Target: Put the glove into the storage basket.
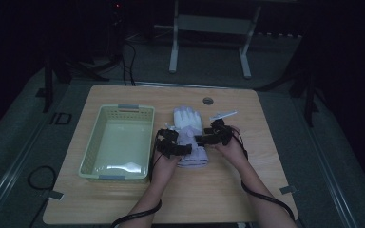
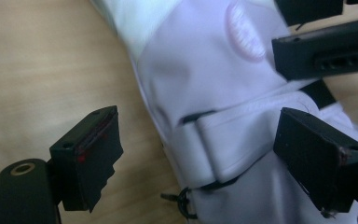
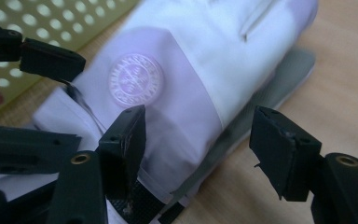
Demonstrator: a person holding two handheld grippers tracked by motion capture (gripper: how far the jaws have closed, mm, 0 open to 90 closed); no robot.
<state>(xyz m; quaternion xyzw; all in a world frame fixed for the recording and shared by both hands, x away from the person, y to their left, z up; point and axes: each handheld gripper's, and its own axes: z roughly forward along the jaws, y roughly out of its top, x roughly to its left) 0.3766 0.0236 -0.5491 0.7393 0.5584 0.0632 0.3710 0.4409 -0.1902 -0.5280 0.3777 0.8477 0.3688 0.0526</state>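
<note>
A pale lilac and white glove [image 1: 188, 121] lies flat on the wooden table [image 1: 247, 180], fingers pointing away from me. My left gripper [image 1: 186, 148] reaches in at its cuff from the left. In the left gripper view the left gripper [image 2: 205, 156] is open, with the glove's wrist strap [image 2: 223, 140] between its spread jaws and neither pad pressing. My right gripper [image 1: 202, 138] comes in from the right. Seen in the right gripper view, the right gripper [image 3: 205, 149] is open astride the edge of the glove [image 3: 191, 79], beside its round logo [image 3: 135, 80].
A pale green perforated basket [image 1: 126, 109] stands empty to the left of the glove, close to my left hand. A small white strip [image 1: 223, 115] lies right of the glove's fingers. A round cable hole [image 1: 208, 100] sits near the table's far edge.
</note>
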